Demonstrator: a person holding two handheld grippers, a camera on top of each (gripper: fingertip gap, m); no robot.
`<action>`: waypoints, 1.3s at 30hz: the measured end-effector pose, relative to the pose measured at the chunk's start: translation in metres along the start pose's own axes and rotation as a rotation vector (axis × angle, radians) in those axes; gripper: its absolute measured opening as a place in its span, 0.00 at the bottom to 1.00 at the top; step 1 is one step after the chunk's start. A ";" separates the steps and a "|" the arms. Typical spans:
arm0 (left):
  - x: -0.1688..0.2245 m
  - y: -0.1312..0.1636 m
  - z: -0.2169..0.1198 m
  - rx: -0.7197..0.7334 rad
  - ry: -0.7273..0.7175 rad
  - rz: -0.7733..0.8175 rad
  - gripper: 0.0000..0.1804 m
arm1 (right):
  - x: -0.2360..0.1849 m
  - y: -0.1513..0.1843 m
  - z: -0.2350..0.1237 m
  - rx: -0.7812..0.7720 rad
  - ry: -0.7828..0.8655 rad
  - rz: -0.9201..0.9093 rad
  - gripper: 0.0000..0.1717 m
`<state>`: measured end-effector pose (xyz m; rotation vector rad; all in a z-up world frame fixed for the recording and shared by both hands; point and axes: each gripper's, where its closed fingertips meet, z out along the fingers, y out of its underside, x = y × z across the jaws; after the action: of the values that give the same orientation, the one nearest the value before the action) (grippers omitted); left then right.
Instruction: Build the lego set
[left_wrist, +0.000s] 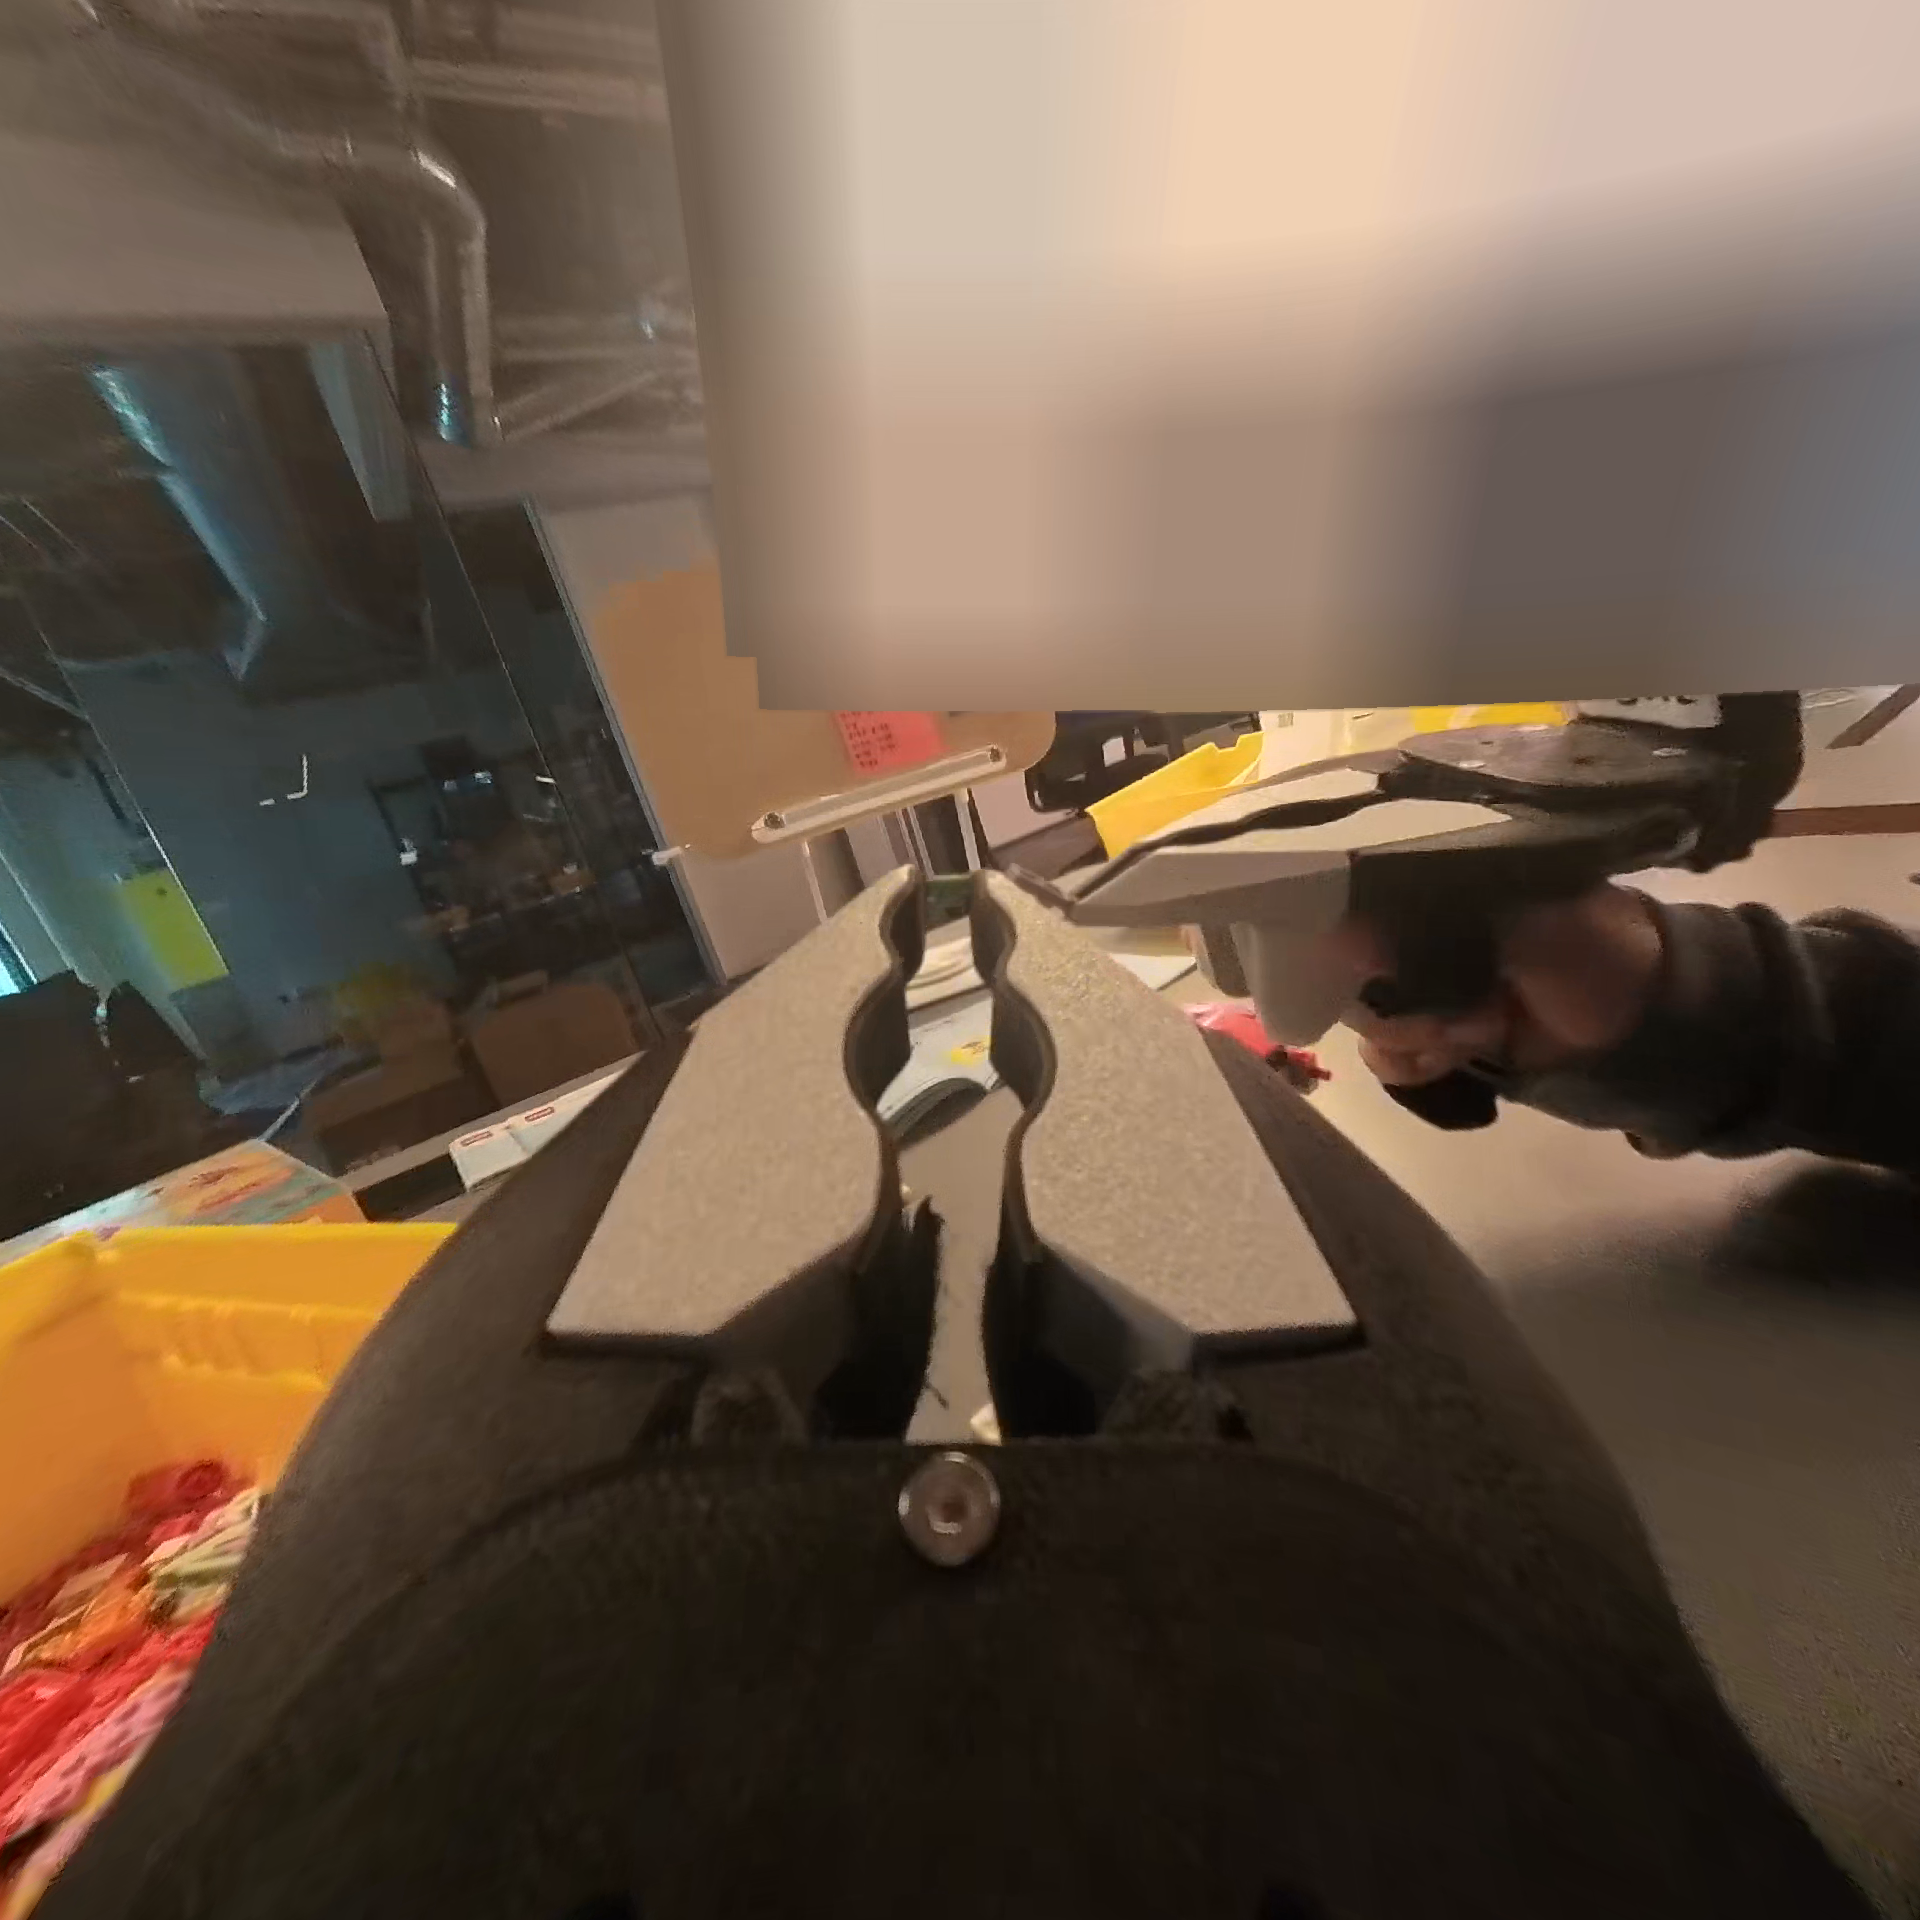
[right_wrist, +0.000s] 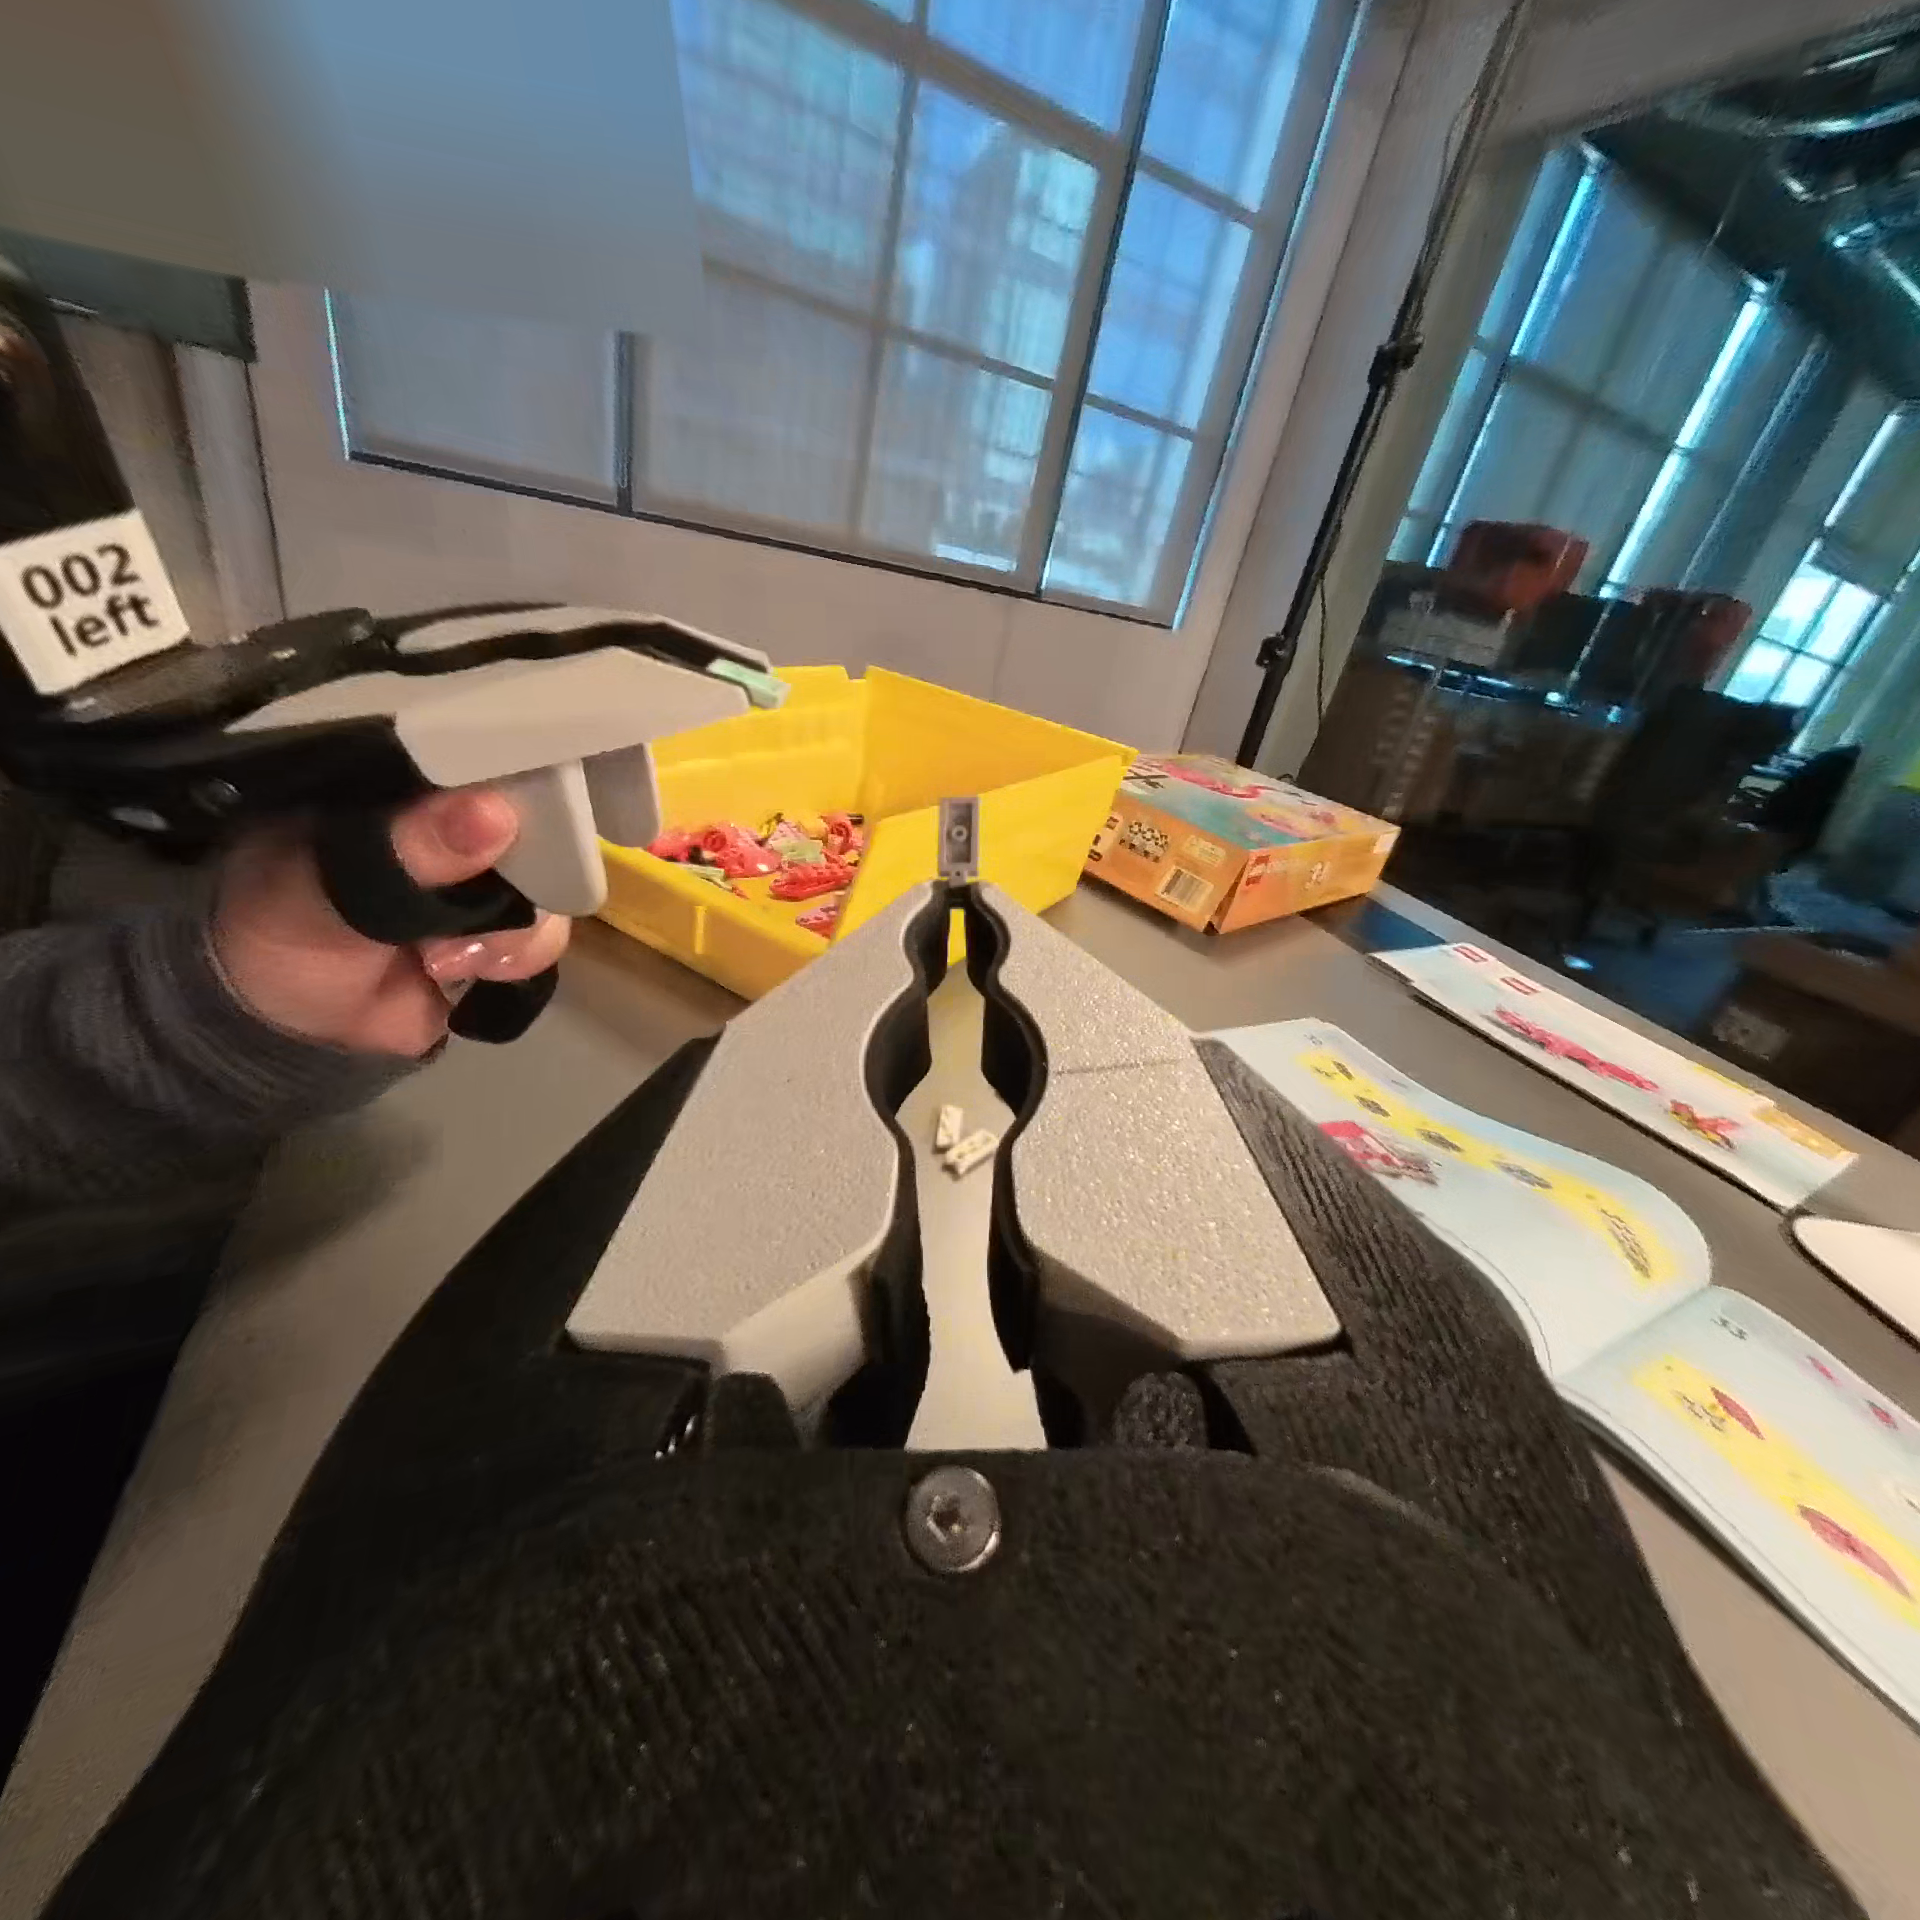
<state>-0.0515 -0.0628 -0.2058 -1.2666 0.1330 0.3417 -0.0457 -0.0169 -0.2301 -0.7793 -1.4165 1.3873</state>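
My left gripper (left_wrist: 945, 883) is shut on a small light green brick (left_wrist: 943, 900) pinched at its fingertips. The same gripper shows in the right wrist view (right_wrist: 727, 670), held up by a hand, with the green brick (right_wrist: 764, 686) sticking out of its tips. My right gripper (right_wrist: 958, 896) is shut on a small grey plate (right_wrist: 958, 831) that stands up from its tips. In the left wrist view the right gripper (left_wrist: 1049, 899) comes in from the right, its tip close beside my left fingertips. Both are held above the grey table (right_wrist: 623, 1039).
A yellow bin (right_wrist: 935, 748) with red and pink bricks (right_wrist: 769, 852) stands behind the grippers; it also shows in the left wrist view (left_wrist: 156, 1340). An orange set box (right_wrist: 1247, 842) lies beside it. Open instruction booklets (right_wrist: 1507, 1226) lie on the right. Two small white pieces (right_wrist: 961, 1138) lie on the table. The tips of one gripper are about 6 cm away from the tips of the other.
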 end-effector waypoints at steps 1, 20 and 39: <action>0.002 0.004 0.000 0.006 0.004 -0.003 0.04 | 0.000 0.002 -0.001 -0.010 0.004 0.007 0.01; 0.014 0.022 0.006 -0.053 0.060 -0.019 0.04 | -0.020 0.014 0.004 -0.075 0.073 -0.302 0.00; 0.013 0.024 0.005 -0.056 0.063 -0.049 0.04 | -0.011 0.025 0.006 -0.118 0.091 -0.273 0.00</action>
<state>-0.0471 -0.0499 -0.2297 -1.3342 0.1464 0.2655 -0.0525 -0.0258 -0.2562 -0.6852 -1.4820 1.0553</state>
